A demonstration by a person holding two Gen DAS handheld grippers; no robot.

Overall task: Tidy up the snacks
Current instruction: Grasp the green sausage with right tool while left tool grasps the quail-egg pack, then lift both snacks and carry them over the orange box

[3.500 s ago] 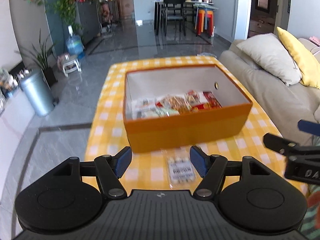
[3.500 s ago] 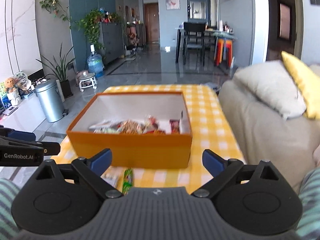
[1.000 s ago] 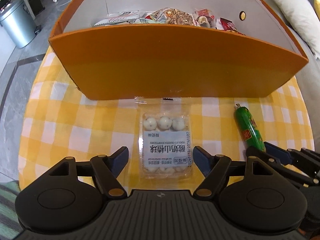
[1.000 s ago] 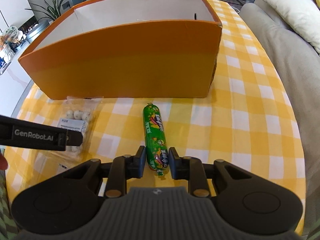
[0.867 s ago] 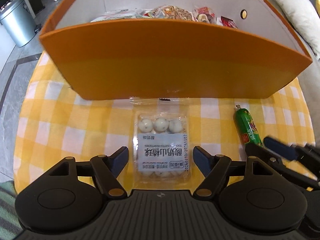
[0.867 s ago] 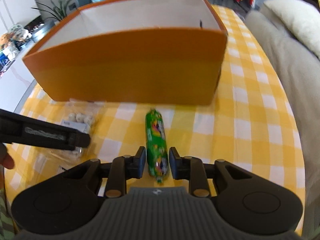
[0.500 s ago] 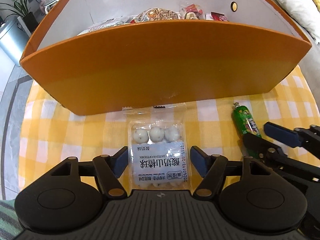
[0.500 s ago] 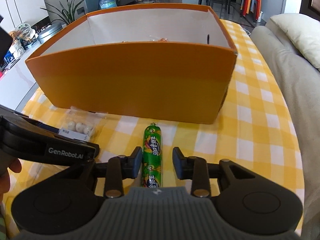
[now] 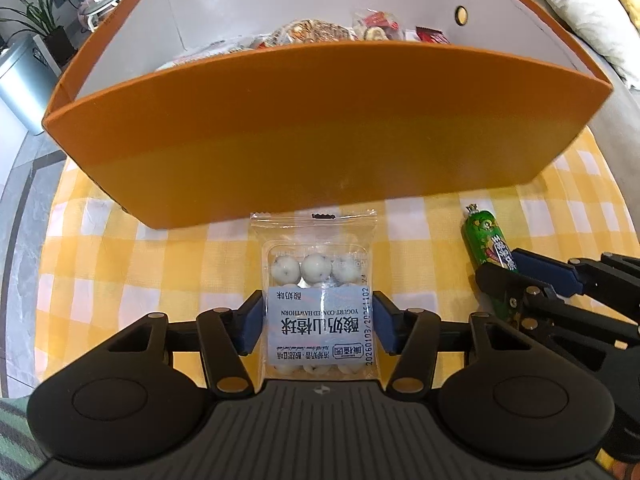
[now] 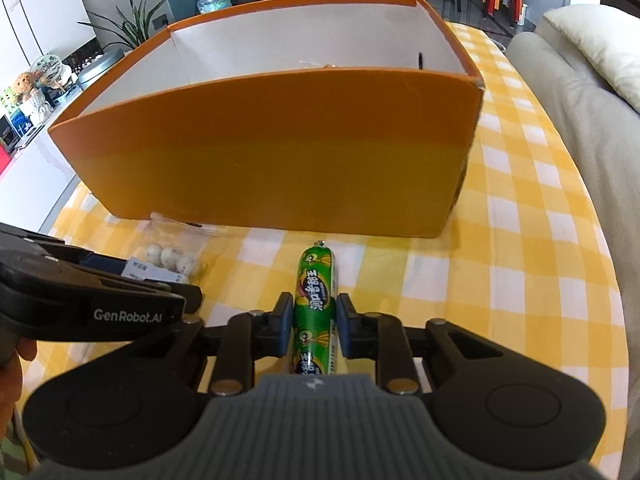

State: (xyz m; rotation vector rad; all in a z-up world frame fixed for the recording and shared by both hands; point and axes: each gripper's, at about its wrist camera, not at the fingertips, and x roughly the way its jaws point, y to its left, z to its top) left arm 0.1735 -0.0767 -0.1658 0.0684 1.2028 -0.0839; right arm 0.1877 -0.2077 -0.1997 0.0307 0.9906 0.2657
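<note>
A clear packet of white yogurt hawthorn balls (image 9: 316, 300) lies on the yellow checked tablecloth (image 9: 120, 264) in front of an orange box (image 9: 320, 128). My left gripper (image 9: 316, 326) has its blue pads touching both sides of the packet. A green sausage stick (image 10: 315, 304) lies to the right of the packet, and my right gripper (image 10: 314, 320) is shut on its near half. The sausage (image 9: 486, 246) and the right gripper (image 9: 516, 280) also show in the left wrist view. The box holds several snack packs (image 9: 320, 34).
A beige sofa with a pale cushion (image 10: 592, 40) runs along the table's right side. A metal bin (image 9: 20, 80) and potted plants stand on the floor to the left. Checked cloth extends right of the box (image 10: 532, 200).
Both grippers came down from above the box to the tabletop. The left jaws have narrowed onto the packet's sides. The right jaws have closed on the sausage.
</note>
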